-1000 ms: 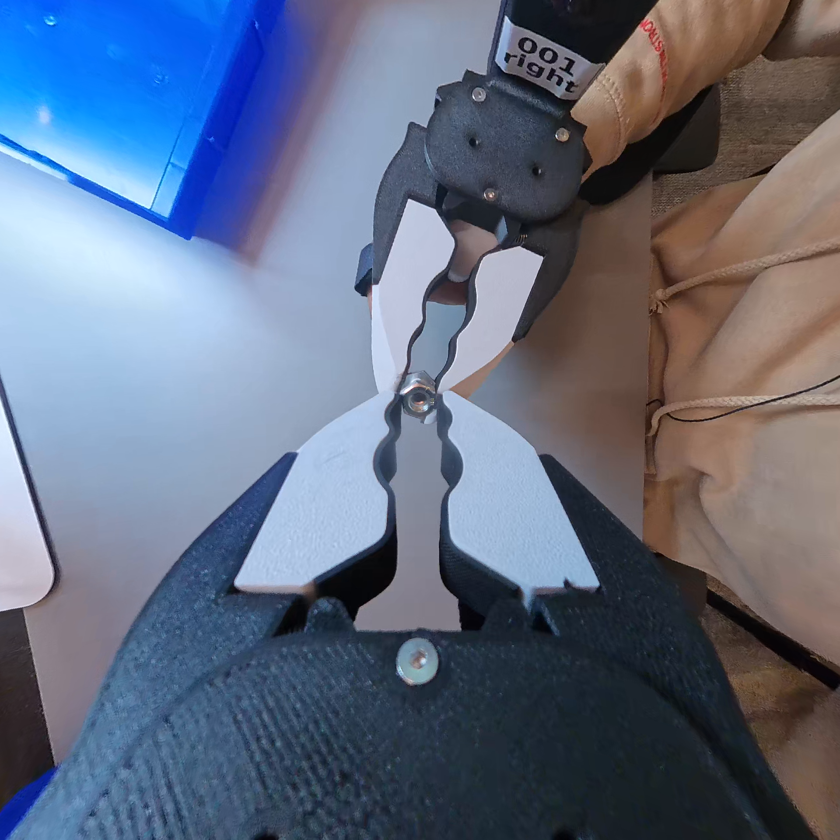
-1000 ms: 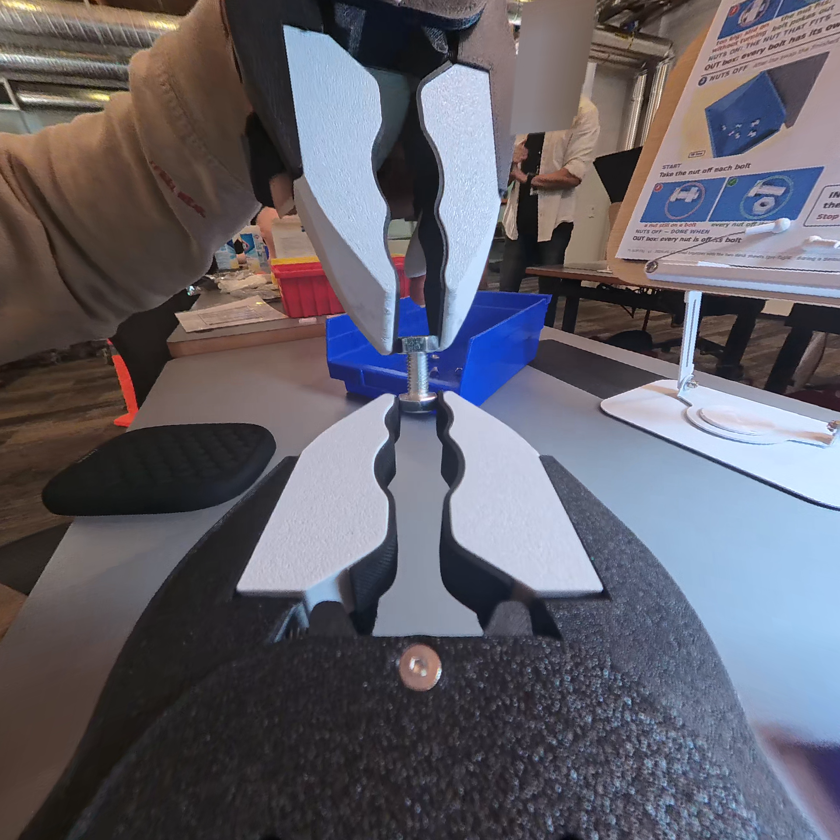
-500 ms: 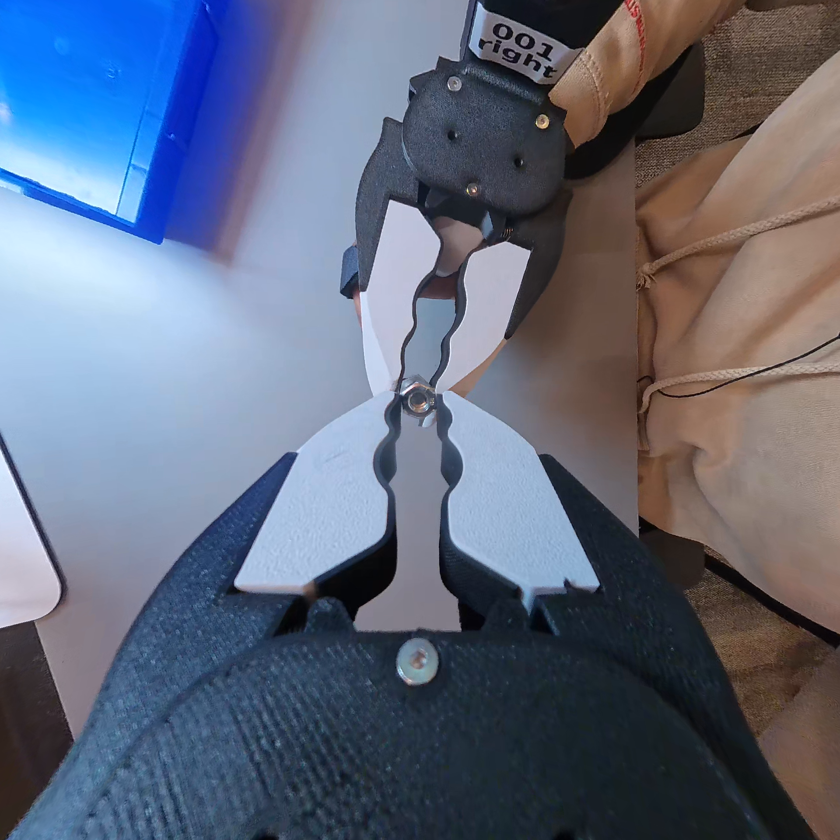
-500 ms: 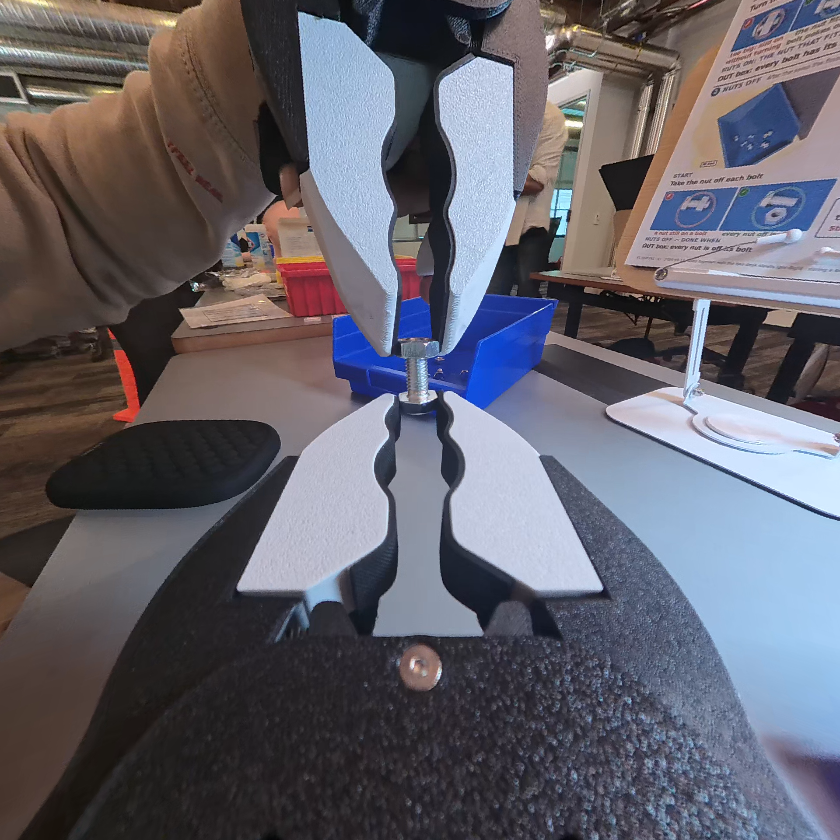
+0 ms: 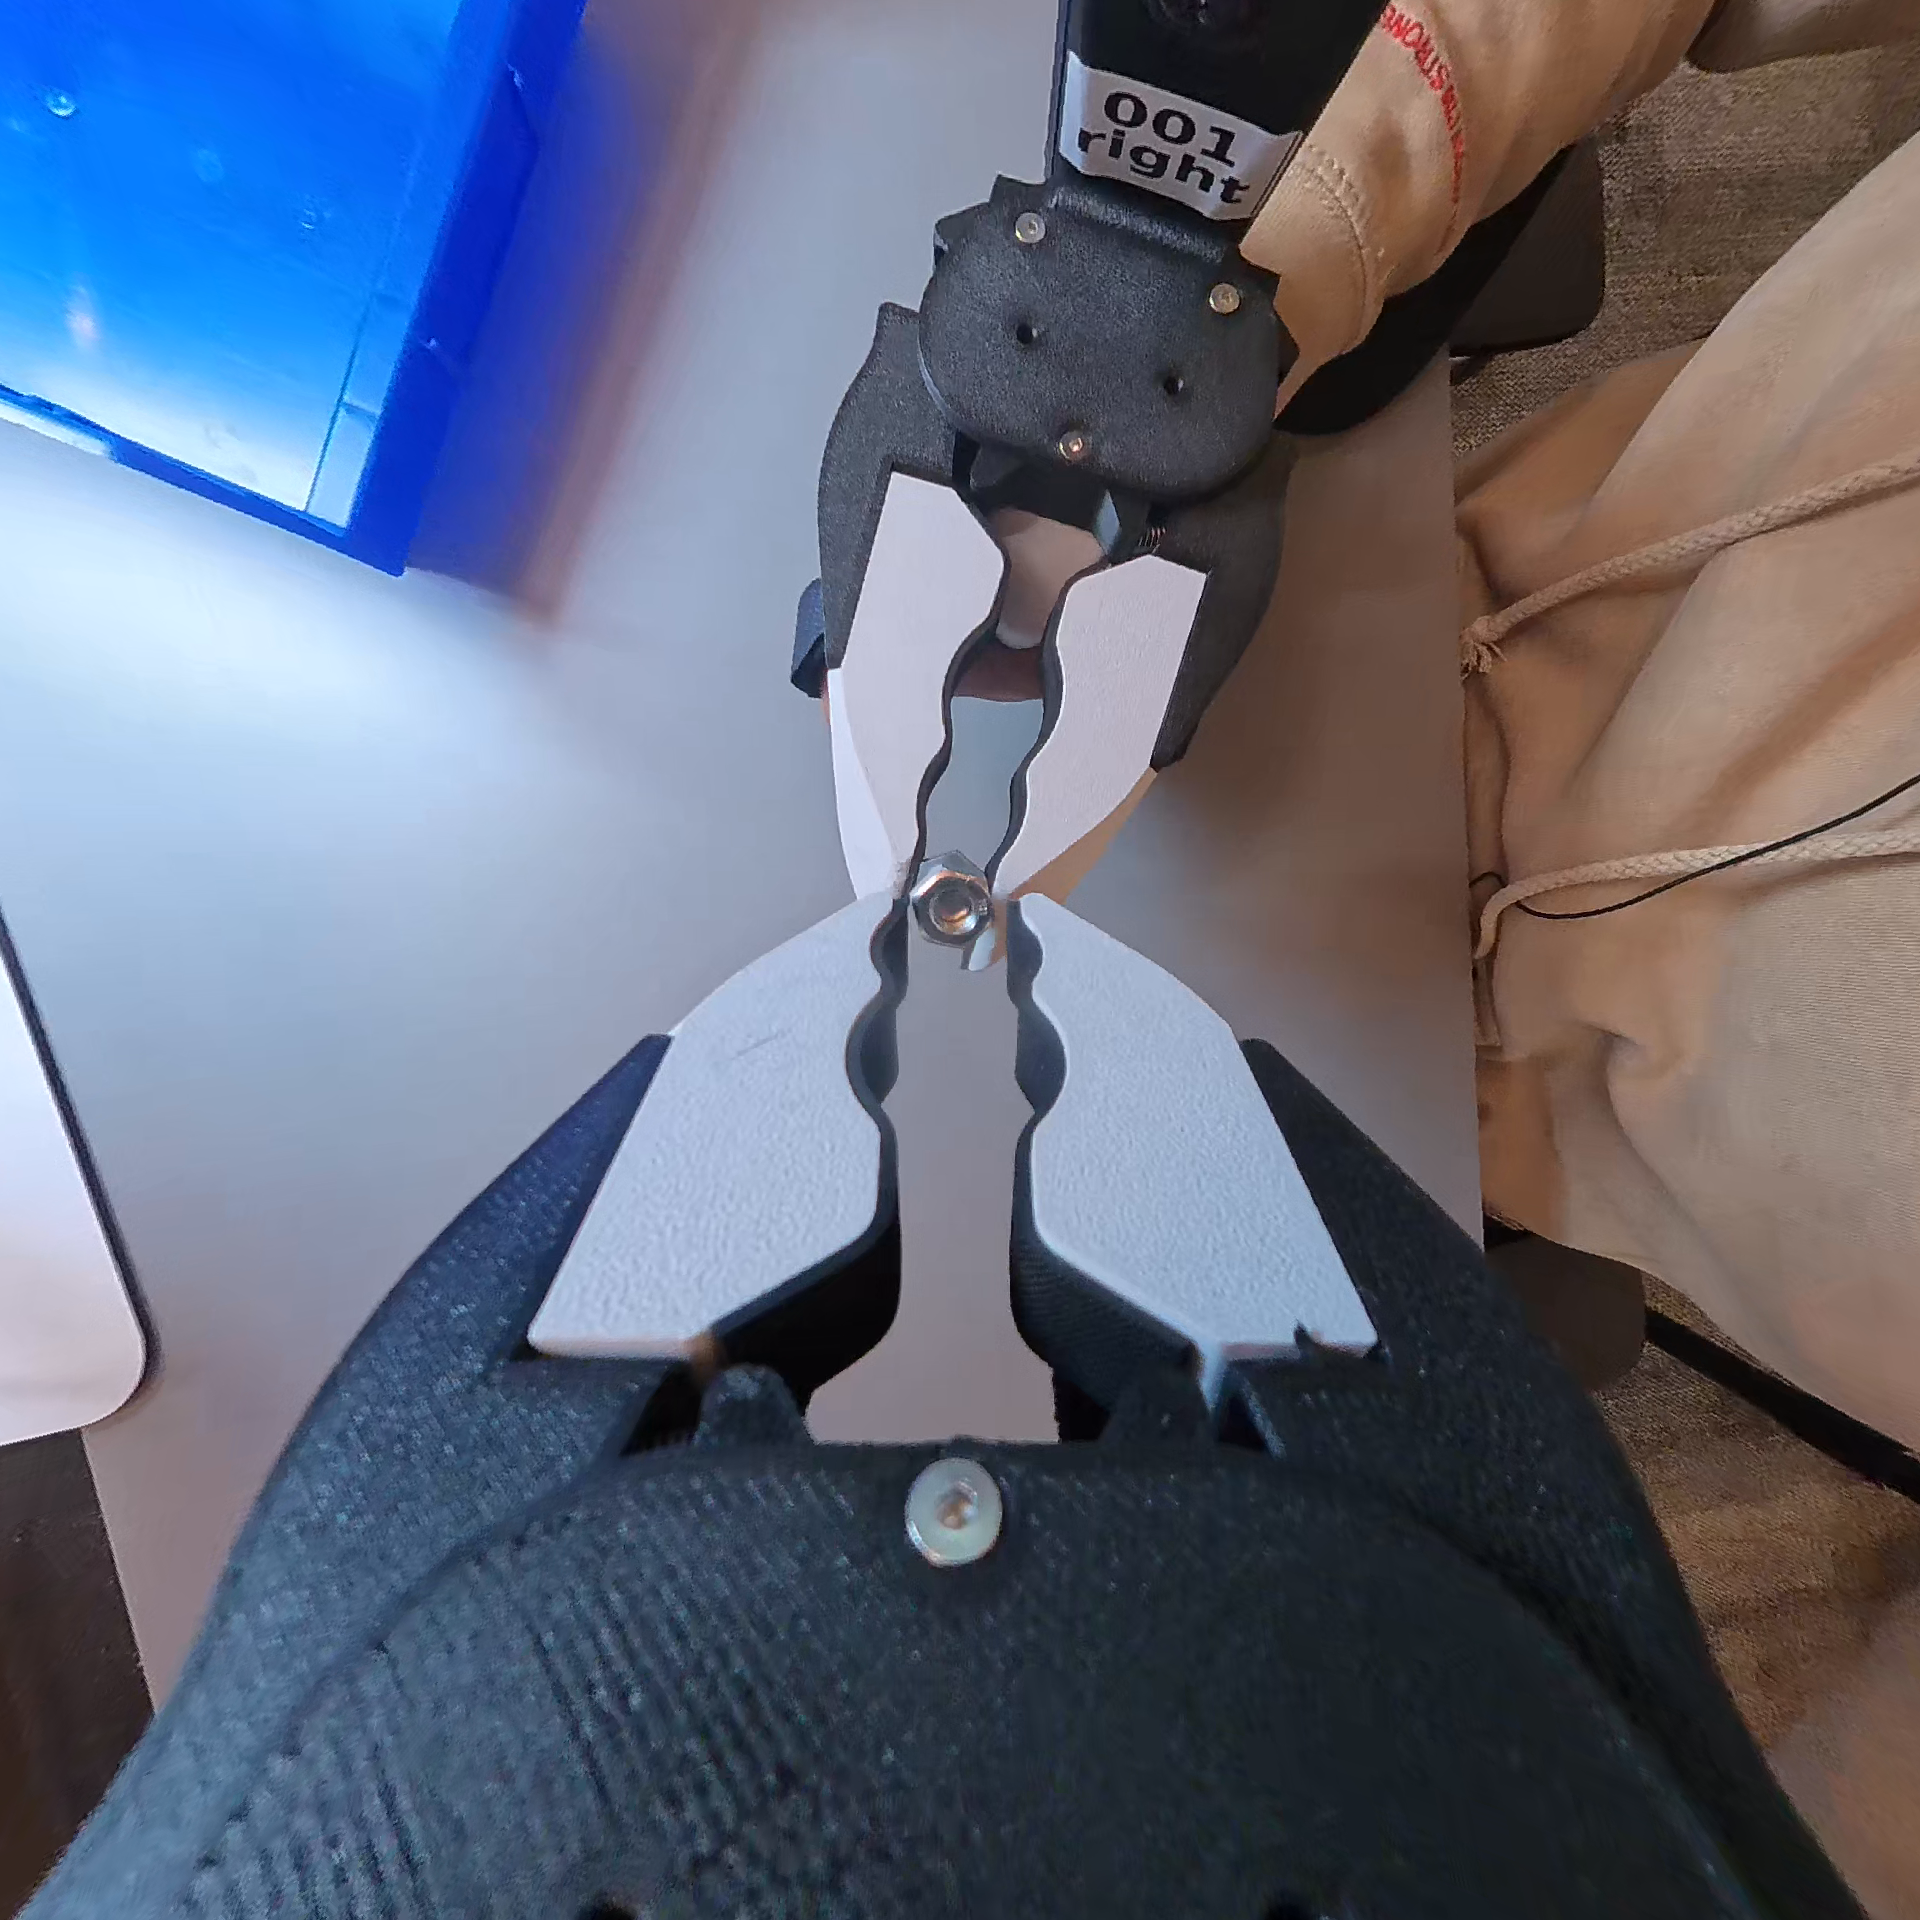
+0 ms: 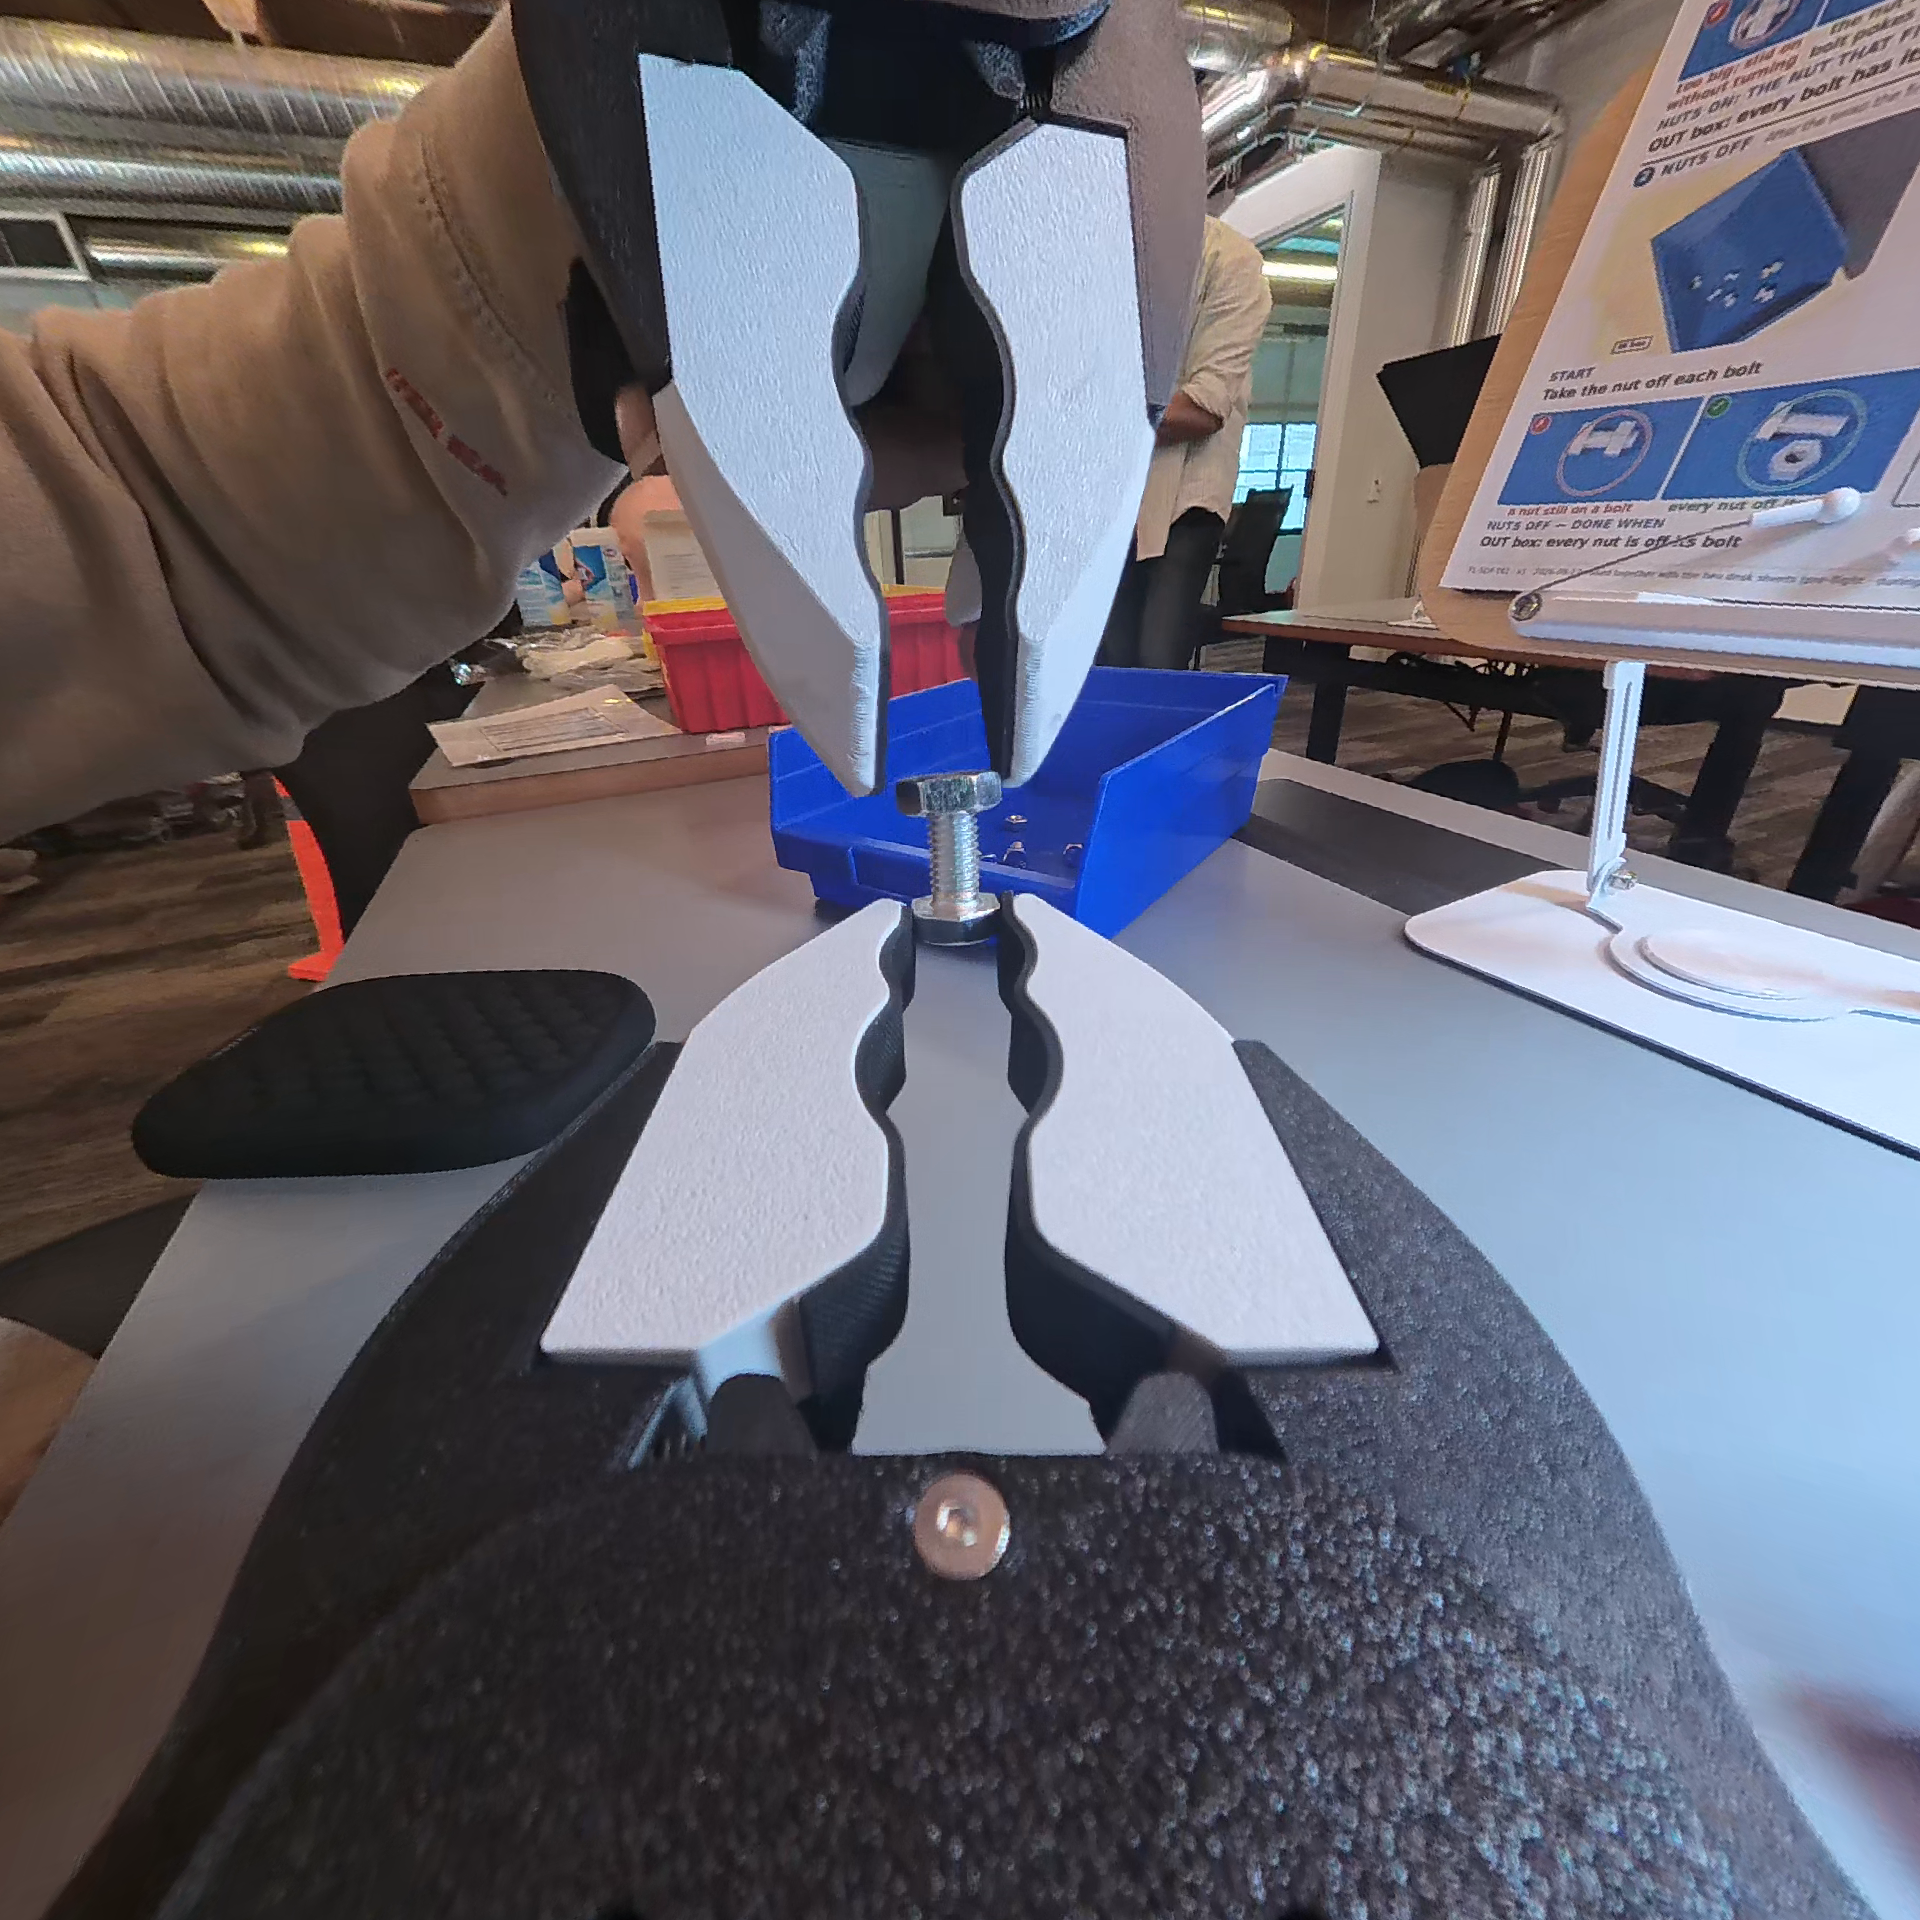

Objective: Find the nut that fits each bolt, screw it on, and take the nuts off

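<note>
Hex nut [image 5: 943, 902] on an upright bolt [image 6: 951, 857], above the grey table [image 6: 1455, 1195]
Left wrist view: the nut (seen end-on) is clamped by the left gripper [image 5: 951, 923]. Right wrist view: the bolt's lower end is pinched by the right gripper [image 6: 956, 925]

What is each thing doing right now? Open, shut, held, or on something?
Left gripper: shut on the silver hex nut.
Right gripper: shut on the bottom end of the silver threaded bolt.
Silver hex nut: on the bolt's top end.
Silver threaded bolt: upright, held above the table.
Blue plastic bin: open-topped, small metal pieces inside.
</note>
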### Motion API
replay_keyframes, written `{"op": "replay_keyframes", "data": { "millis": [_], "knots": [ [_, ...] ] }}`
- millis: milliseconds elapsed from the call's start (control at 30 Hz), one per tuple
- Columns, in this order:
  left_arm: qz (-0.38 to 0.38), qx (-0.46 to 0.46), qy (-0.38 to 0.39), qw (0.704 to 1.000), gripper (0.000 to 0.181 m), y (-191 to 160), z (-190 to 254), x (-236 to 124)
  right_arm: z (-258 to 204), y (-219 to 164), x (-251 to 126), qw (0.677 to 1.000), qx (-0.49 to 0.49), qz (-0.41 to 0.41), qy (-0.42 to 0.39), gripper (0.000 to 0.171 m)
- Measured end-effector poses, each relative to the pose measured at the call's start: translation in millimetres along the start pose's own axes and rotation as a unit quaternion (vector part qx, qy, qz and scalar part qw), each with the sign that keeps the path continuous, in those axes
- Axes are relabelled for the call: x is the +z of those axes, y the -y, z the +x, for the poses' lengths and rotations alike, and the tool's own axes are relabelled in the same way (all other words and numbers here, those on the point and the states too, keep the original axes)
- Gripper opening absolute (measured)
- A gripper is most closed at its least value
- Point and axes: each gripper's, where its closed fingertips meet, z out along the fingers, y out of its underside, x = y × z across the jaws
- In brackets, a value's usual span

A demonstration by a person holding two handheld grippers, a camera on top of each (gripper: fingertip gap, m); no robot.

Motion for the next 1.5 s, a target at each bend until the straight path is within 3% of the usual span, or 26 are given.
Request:
{"op": "replay_keyframes", "data": {
  "millis": [200, 400, 633, 1100, 1500],
  "knots": [
    [0.035, 0.003, 0.008, 0.999, 0.021, 0.7, 0.5, -6.3, -0.4, 1.6, -1.1, 1.0, 0.008, 0.006, 0.003, 0.015],
    [0.226, 0.011, 0.038, 0.973, 0.027, 18.2, 7.2, -14.0, -1.8, 14.4, -7.5, 0.998, 0.036, 0.037, 0.02, 0.015],
    [0.378, -0.001, 0.097, 0.921, 0.028, 18.1, 12.9, -16.9, -10.9, 21.9, -9.1, 0.996, 0.048, 0.055, 0.049, 0.015],
    [0.44, -0.033, 0.1, 0.892, 0.023, 7.1, 9.9, -5.1, -17.6, 10.3, -4.6, 0.997, 0.043, 0.034, 0.062, 0.015],
    [0.476, -0.046, 0.078, 0.875, 0.022, 2.0, 10.4, -15.6, -15.7, 12.2, -5.5, 0.997, 0.037, 0.042, 0.06, 0.015]
  ]
}}
